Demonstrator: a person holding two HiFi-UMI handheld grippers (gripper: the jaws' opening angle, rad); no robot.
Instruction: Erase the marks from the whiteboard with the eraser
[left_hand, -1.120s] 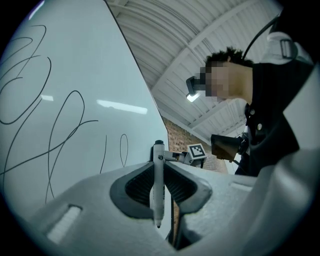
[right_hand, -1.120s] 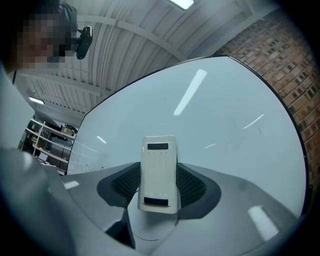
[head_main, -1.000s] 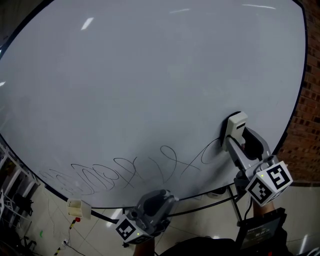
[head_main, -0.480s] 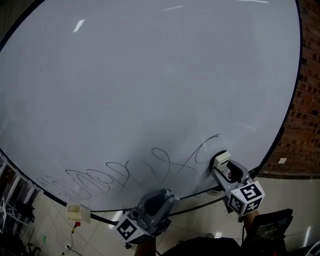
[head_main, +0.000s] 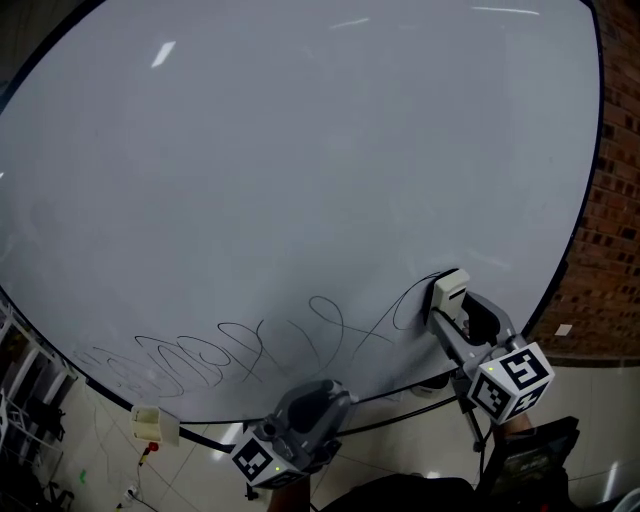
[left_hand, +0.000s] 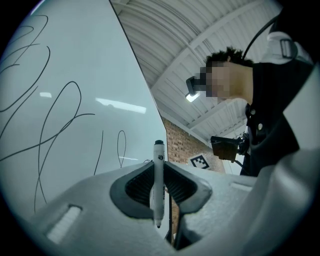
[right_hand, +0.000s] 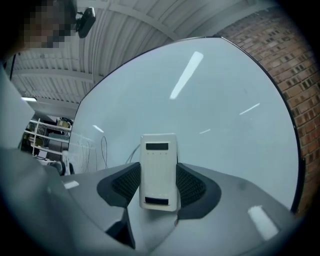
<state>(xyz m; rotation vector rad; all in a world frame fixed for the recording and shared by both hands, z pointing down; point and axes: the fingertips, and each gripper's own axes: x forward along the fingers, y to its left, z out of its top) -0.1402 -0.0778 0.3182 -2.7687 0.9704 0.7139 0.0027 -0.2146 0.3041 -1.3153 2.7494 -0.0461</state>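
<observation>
A large whiteboard (head_main: 300, 170) fills the head view, with looping black marks (head_main: 250, 345) along its lower edge. My right gripper (head_main: 452, 300) is shut on a white eraser (head_main: 447, 290), which is pressed to the board at the right end of the marks. In the right gripper view the eraser (right_hand: 159, 170) stands upright between the jaws of the right gripper (right_hand: 159, 185). My left gripper (head_main: 295, 425) hangs below the board's bottom edge, shut on a thin white marker (left_hand: 158, 182) in the left gripper (left_hand: 159, 192). The marks (left_hand: 47, 117) show on the board (left_hand: 75, 75) in that view too.
A brick wall (head_main: 610, 240) runs along the board's right side. A small cream block (head_main: 155, 425) sits on the board's lower left frame above the tiled floor (head_main: 200, 470). A person in dark clothes (left_hand: 275, 115) shows in the left gripper view.
My right gripper with the eraser swept down from the upper end of the rightmost loop to near the board's bottom edge, then came back up a little. The left gripper stayed put.
</observation>
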